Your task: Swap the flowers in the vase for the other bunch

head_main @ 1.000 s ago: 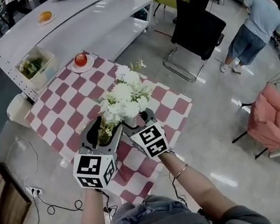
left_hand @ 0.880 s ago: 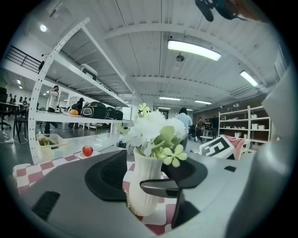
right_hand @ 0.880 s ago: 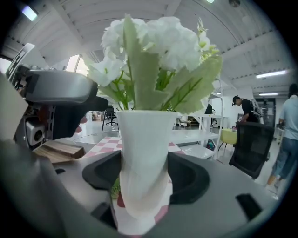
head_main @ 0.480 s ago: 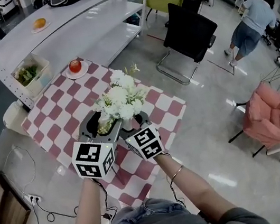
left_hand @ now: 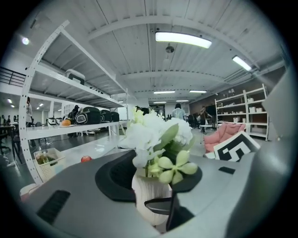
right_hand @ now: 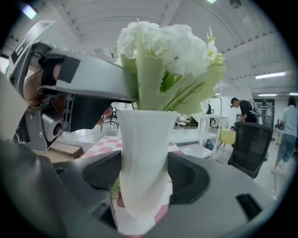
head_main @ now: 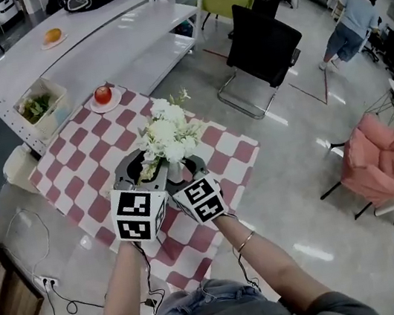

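A white shelving rack (head_main: 120,23) runs across the head view from 9 to 1 o'clock. Below it a table in a red-and-white checked cloth (head_main: 72,175) is set cornerwise. A ribbed white vase (right_hand: 142,153) is seen just past the table's middle, toward 4 o'clock. The bunch of white flowers (head_main: 167,132) to be swapped out is seated in its mouth. Whether the foot of the vase rests on the cloth cannot be told.

The vase body is clamped by the right gripper (right_hand: 144,179), brought in from 5 o'clock, with a pad pressed against each flank. The left gripper (left_hand: 149,174), reaching from 7 o'clock, has just been closing around the bunch right above the rim. One finger lies against a leaf, but the pads are judged not yet clamped, so nothing is held. A red apple (head_main: 103,95) on a small plate (head_main: 106,101) sits at 11 o'clock from the vase, well apart.

Several failures are possible from here. If leaves are pinched rather than stems, the bunch may slip or tear when drawn up. A slanted pull would drag the stems against the rim — the tall, narrow vase could then be twisted in the right pads or tipped. A jaw set too low might bite the rim itself.
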`<state>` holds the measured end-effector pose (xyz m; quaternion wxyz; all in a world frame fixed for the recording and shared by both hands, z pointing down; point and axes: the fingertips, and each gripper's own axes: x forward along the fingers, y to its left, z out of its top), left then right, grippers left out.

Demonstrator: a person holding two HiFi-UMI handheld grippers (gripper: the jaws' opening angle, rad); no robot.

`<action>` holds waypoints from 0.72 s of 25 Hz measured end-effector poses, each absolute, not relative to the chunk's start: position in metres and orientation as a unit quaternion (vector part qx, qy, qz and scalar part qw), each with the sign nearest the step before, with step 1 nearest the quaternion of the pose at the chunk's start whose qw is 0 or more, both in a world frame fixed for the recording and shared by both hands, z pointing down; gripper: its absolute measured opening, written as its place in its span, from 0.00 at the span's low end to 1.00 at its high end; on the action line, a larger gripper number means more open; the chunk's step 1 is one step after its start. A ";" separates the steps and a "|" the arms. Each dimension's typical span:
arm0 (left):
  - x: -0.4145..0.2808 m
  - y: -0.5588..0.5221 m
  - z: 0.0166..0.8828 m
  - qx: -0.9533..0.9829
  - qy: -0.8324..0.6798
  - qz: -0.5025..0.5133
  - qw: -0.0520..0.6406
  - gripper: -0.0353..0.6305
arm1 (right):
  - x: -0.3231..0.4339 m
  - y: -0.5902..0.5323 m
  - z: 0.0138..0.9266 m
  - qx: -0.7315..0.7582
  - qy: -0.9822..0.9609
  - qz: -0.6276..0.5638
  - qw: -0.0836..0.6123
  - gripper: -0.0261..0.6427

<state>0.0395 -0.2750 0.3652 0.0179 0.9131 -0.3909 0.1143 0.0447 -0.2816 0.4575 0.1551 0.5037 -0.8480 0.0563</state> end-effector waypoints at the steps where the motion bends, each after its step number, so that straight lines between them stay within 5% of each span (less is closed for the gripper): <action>1: 0.040 -0.275 0.365 0.912 -0.392 0.118 0.015 0.29 | 0.045 -0.281 0.457 0.503 -0.848 0.056 0.155 0.51; 9: 0.042 -0.275 0.363 0.904 -0.409 0.123 0.003 0.15 | 0.045 -0.282 0.459 0.502 -0.849 0.056 0.153 0.51; 18: 0.036 -0.273 0.333 0.903 -0.424 0.070 0.018 0.12 | 0.044 -0.282 0.458 0.502 -0.849 0.057 0.154 0.51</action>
